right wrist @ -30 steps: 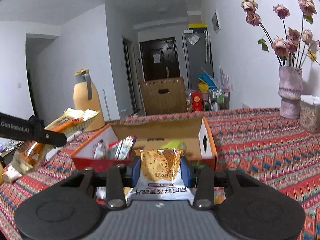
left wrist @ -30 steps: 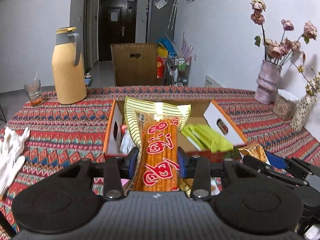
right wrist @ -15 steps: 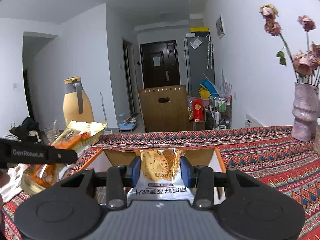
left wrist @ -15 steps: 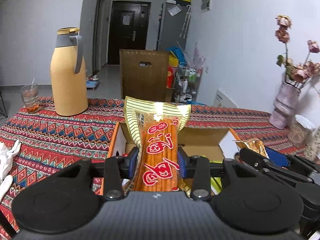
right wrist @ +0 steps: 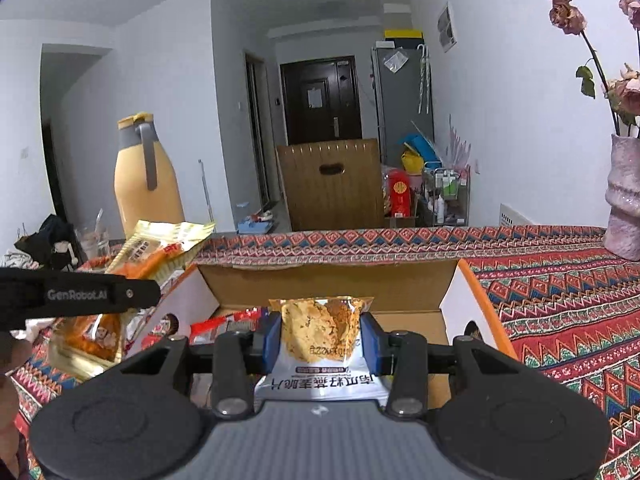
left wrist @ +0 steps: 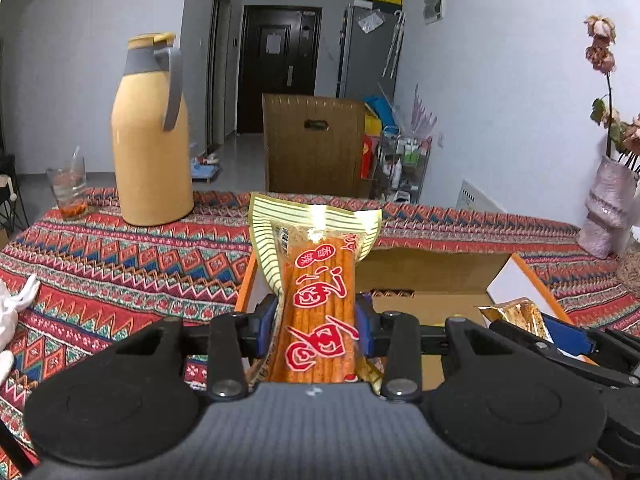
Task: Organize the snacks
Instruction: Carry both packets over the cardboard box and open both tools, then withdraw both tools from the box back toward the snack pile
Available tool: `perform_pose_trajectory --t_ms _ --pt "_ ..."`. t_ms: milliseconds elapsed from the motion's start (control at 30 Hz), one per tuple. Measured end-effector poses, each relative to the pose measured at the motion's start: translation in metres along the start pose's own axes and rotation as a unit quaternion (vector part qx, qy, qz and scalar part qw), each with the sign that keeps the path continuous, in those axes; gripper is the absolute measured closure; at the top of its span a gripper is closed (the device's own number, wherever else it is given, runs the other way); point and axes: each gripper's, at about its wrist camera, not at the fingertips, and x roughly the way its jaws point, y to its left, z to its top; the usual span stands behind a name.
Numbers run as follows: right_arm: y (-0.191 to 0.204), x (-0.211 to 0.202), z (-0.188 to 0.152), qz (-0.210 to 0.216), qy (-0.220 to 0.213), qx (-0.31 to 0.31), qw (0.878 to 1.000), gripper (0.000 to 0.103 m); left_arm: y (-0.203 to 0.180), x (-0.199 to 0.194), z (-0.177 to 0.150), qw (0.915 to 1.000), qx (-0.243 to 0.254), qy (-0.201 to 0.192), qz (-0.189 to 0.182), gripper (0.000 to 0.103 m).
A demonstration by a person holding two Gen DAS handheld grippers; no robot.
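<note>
I've got the left gripper (left wrist: 316,326) clamped mid-pack on the orange sticks (left wrist: 318,304) and the right gripper (right wrist: 320,338) on the cracker pack (right wrist: 320,332), both over the box (right wrist: 328,280); they look light, crinkly, crushable, so mid-body grips seem fine.

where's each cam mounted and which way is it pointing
Left wrist: sits on the left gripper, looking forward over the orange stick-snack pack its jaws clamp, toward the cardboard box and thermos; the right gripper shows at right.
Right wrist: sits on the right gripper, looking over its clamped oat-crisp packet into the box; the left gripper shows at left.
Shared: box, thermos, patterned tablecloth, dark door.
</note>
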Motion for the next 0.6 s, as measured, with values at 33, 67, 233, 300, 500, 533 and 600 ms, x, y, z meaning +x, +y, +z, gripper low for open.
perform_pose_trajectory --t_ms 33,67,233,300,500,533,600 --pt "0.000 0.001 -0.002 -0.002 0.003 -0.001 1.000 0.063 -0.001 0.002 -0.001 1.0000 0.001 0.003 0.001 0.063" --pt "0.001 0.002 -0.002 -0.004 0.005 -0.003 1.000 0.063 -0.001 0.003 -0.003 1.0000 0.002 0.004 0.003 0.063" --pt "0.001 0.001 -0.004 -0.010 0.007 -0.004 1.000 0.059 -0.001 0.002 -0.008 0.9999 0.001 0.008 0.008 0.054" --pt "0.001 -0.001 -0.005 -0.015 0.004 -0.004 1.000 0.057 0.000 0.000 -0.009 0.9999 -0.002 0.003 0.014 0.036" --pt "0.000 -0.014 -0.003 -0.030 -0.015 0.003 0.999 0.011 0.008 -0.014 -0.008 0.9981 -0.027 -0.041 0.036 0.000" --pt "-0.001 -0.016 -0.003 -0.029 -0.019 0.008 0.999 0.000 0.009 -0.017 -0.008 0.9978 -0.029 -0.047 0.036 0.000" --pt "-0.003 -0.019 -0.003 -0.030 -0.023 0.015 0.999 0.000 0.009 -0.018 -0.007 0.9978 -0.030 -0.049 0.035 0.000"
